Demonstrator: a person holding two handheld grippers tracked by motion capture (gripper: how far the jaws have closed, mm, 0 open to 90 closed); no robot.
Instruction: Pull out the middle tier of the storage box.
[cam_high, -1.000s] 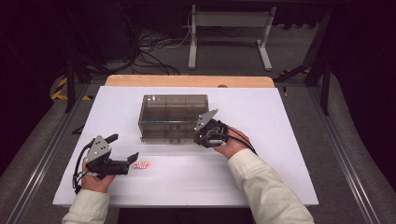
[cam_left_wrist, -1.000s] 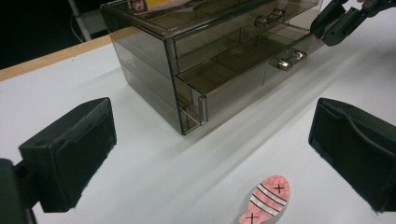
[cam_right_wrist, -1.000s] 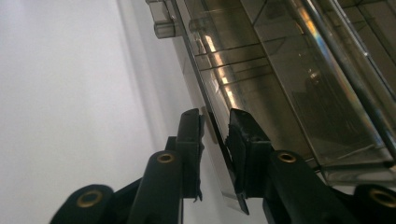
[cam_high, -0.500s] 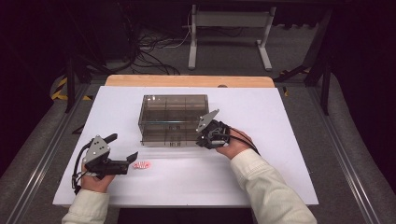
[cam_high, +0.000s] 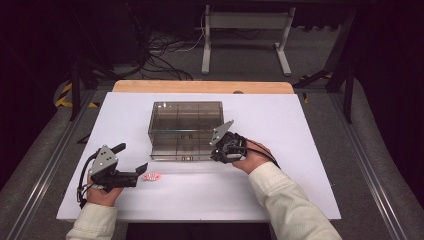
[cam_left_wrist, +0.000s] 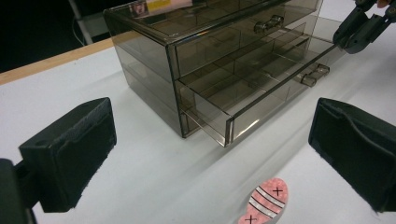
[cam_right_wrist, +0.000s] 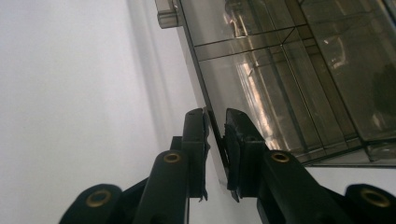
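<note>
Two jaws of our right gripper (cam_right_wrist: 215, 140) pinch the front wall of the drawer (cam_left_wrist: 261, 93), which stands partly out of its cabinet (cam_high: 186, 117), likely for loading. Our left gripper (cam_left_wrist: 210, 158), jaws spread and empty, hovers near the pink piece (cam_left_wrist: 265, 204) on the table (cam_high: 300, 150).

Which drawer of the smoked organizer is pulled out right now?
The bottom drawer: it juts forward past the cabinet front, its front panel pinched by the right gripper. The upper drawer sits flush.

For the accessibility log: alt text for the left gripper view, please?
A smoky transparent drawer unit on a white table has its lower drawer pulled partly out. The left gripper jaws stand wide apart in front, above a small pink striped piece; the other gripper holds the drawer front's far end.
</note>
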